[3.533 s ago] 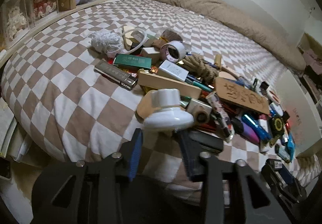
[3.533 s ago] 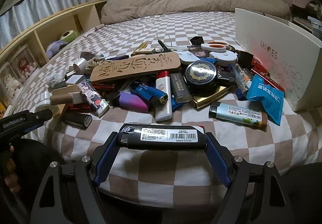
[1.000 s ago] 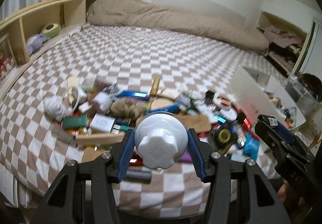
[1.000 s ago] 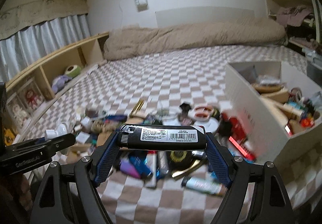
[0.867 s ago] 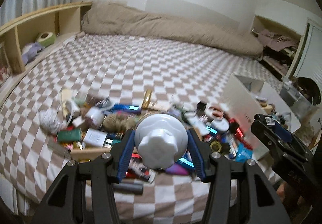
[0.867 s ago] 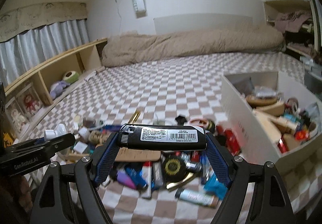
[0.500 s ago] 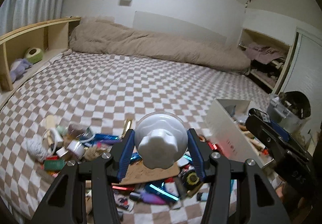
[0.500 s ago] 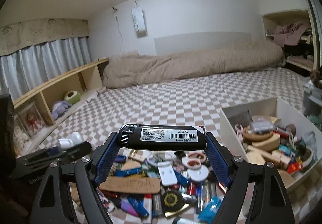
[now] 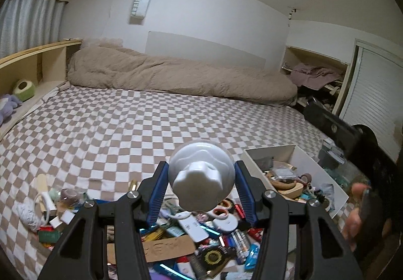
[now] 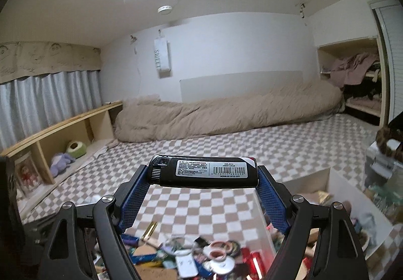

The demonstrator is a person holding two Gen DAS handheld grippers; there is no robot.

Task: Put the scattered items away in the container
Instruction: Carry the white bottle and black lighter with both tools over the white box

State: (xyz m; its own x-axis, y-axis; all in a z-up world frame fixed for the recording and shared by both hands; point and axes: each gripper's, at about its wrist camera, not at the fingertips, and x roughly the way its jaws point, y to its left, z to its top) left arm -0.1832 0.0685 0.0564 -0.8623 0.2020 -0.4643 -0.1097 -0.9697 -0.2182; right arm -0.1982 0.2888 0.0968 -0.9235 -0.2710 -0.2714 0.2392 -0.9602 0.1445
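Note:
My left gripper (image 9: pixel 201 179) is shut on a white round knobbed lid (image 9: pixel 201 175) and holds it high above the bed. My right gripper (image 10: pixel 204 185) is shut on a black lighter (image 10: pixel 204 171), held crosswise and high. The white storage box (image 9: pixel 254 161) stands on the bed to the right, with several items inside; it also shows in the right wrist view (image 10: pixel 347 186). A pile of scattered small items (image 9: pixel 191 232) lies on the checkered bed below both grippers, seen too in the right wrist view (image 10: pixel 201 257).
A wooden sign (image 9: pixel 168 249) and tape rolls lie in the pile. A beige duvet (image 9: pixel 176 78) runs along the far side of the bed. A wooden shelf (image 9: pixel 32 63) lines the left side. Cluttered shelves (image 9: pixel 314 73) and the other gripper (image 9: pixel 335 129) are at right.
Both grippers have risen and tilted upward with their loads; the pile has dropped to the bottom of both views and the box's open top has come into view.

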